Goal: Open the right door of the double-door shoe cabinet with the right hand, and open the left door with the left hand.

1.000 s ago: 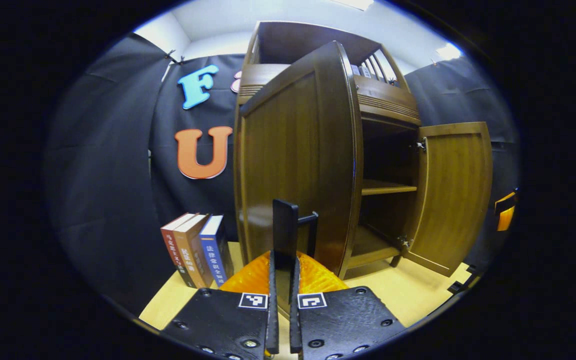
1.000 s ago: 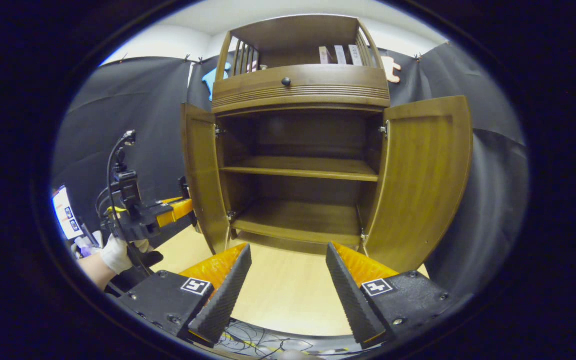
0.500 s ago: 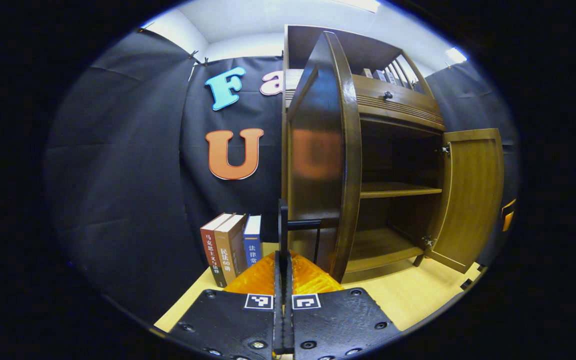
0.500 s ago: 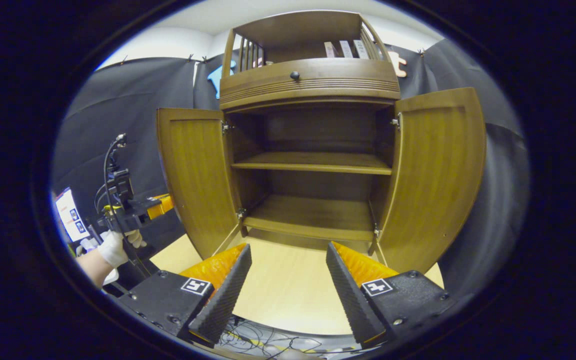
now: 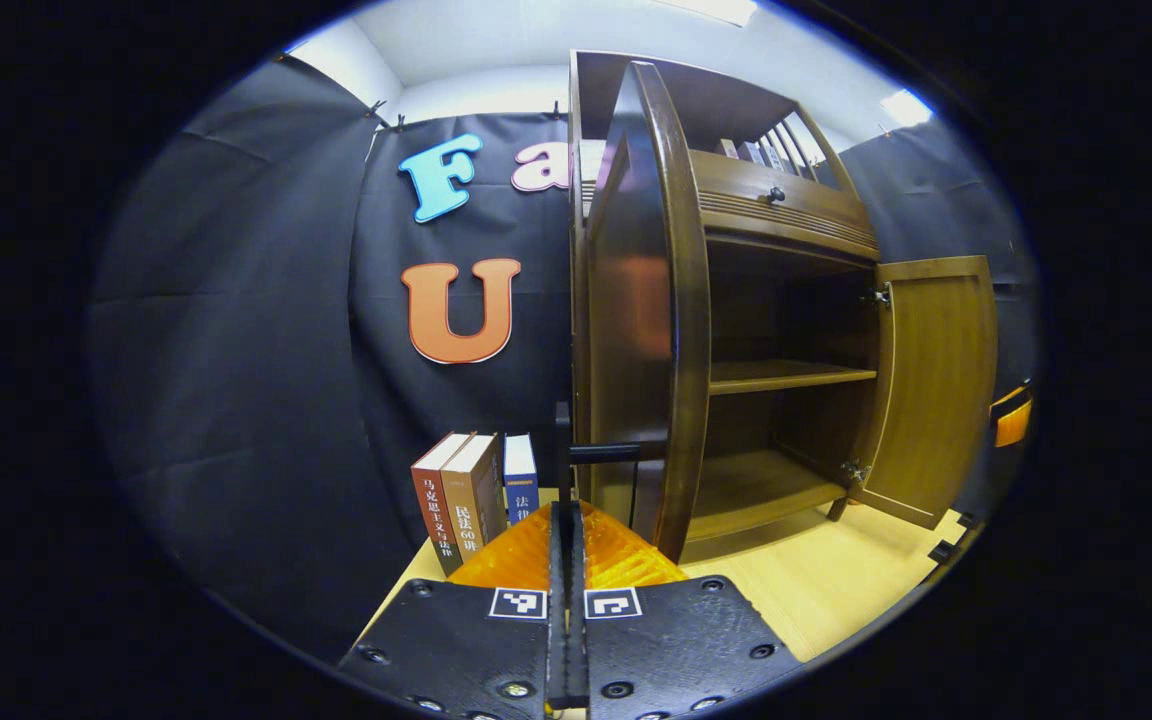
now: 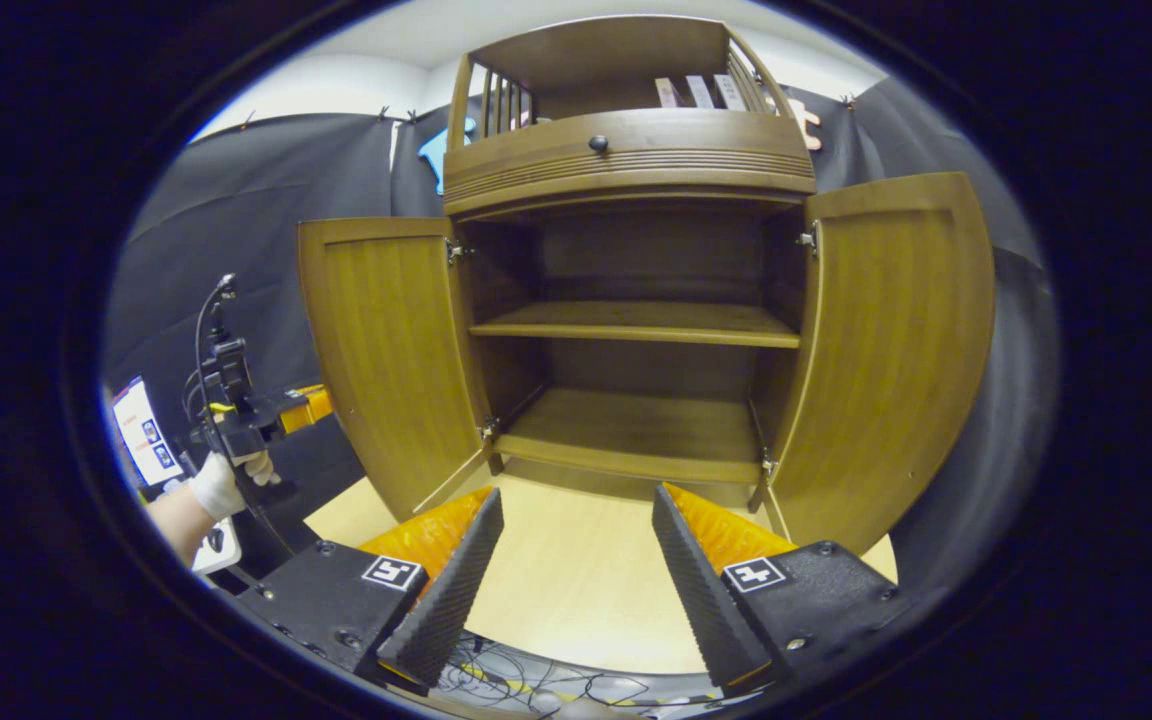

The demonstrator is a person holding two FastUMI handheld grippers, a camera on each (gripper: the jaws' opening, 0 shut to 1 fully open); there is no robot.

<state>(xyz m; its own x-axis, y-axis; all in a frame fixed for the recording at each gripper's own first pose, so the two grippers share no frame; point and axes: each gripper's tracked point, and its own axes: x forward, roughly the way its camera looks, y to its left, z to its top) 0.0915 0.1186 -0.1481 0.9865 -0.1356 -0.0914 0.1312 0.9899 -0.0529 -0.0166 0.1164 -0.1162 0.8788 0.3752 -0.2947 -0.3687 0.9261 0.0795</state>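
The brown wooden shoe cabinet (image 6: 636, 160) stands on a light table with both doors swung out. In the left gripper view the left door (image 5: 636, 300) is seen nearly edge-on, and my left gripper (image 5: 566, 512) is shut on its dark bar handle (image 5: 563, 450). The right door (image 5: 936, 380) hangs wide open beyond. In the right gripper view the left door (image 6: 386, 350) and right door (image 6: 886, 350) flank the bare shelf (image 6: 636, 325). My right gripper (image 6: 576, 500) is open in front of the cabinet, holding nothing. The left gripper's body (image 6: 246, 420) and a gloved hand (image 6: 216, 485) sit behind the left door.
Three books (image 5: 466, 495) stand upright left of the cabinet against the black cloth. A drawer with a round knob (image 6: 598, 144) tops the opening. The table (image 6: 576, 590) lies bare in front; cables (image 6: 516, 680) trail at its near edge. An orange part of the right gripper (image 5: 1011, 420) peeks past the right door.
The left door has swung further outward, drawn by my left gripper on its handle. The right gripper has stayed open and nearly still before the cabinet.
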